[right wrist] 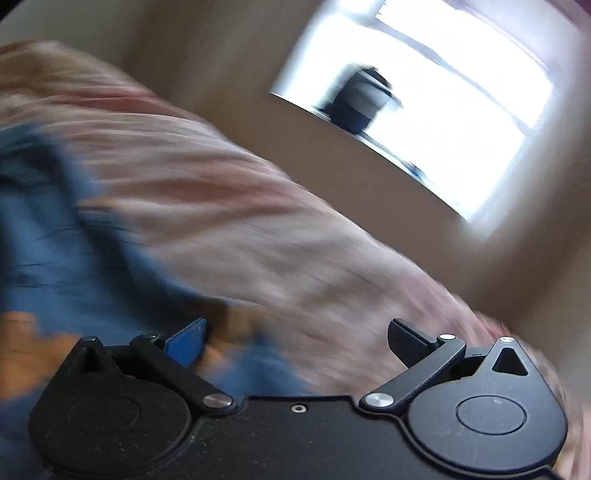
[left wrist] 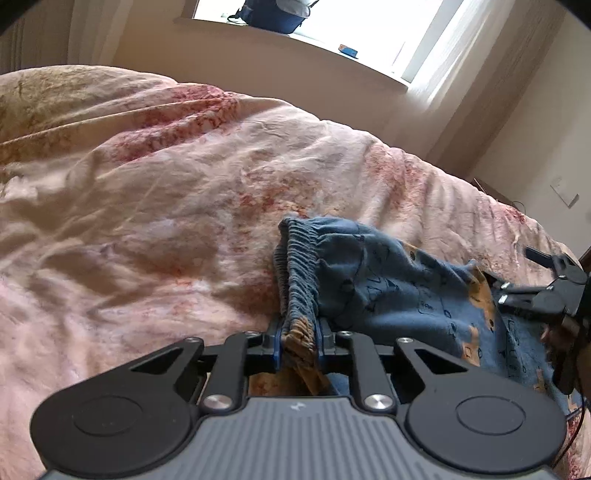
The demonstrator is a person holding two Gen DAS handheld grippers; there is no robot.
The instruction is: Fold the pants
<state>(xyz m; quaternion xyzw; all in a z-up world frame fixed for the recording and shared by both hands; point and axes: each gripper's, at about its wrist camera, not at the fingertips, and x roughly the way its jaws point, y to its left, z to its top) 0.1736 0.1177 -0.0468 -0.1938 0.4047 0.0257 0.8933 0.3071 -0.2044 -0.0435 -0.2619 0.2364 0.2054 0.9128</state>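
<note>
Small blue pants (left wrist: 388, 291) with orange animal prints lie bunched on a pink floral bedspread (left wrist: 166, 206). My left gripper (left wrist: 300, 341) is shut on the elastic waistband (left wrist: 299, 273) at its near end. My right gripper (left wrist: 517, 291) shows at the right edge of the left wrist view, over the far side of the pants. In the blurred right wrist view my right gripper (right wrist: 295, 339) is open, with blue and orange cloth (right wrist: 55, 266) to its left and partly between the fingers.
The bedspread (right wrist: 221, 221) covers the whole bed and is rumpled. A wall with a bright window (left wrist: 332, 26) stands behind the bed, with a dark bag (left wrist: 275, 14) on the sill. The bed's right edge (left wrist: 535, 221) meets a wall.
</note>
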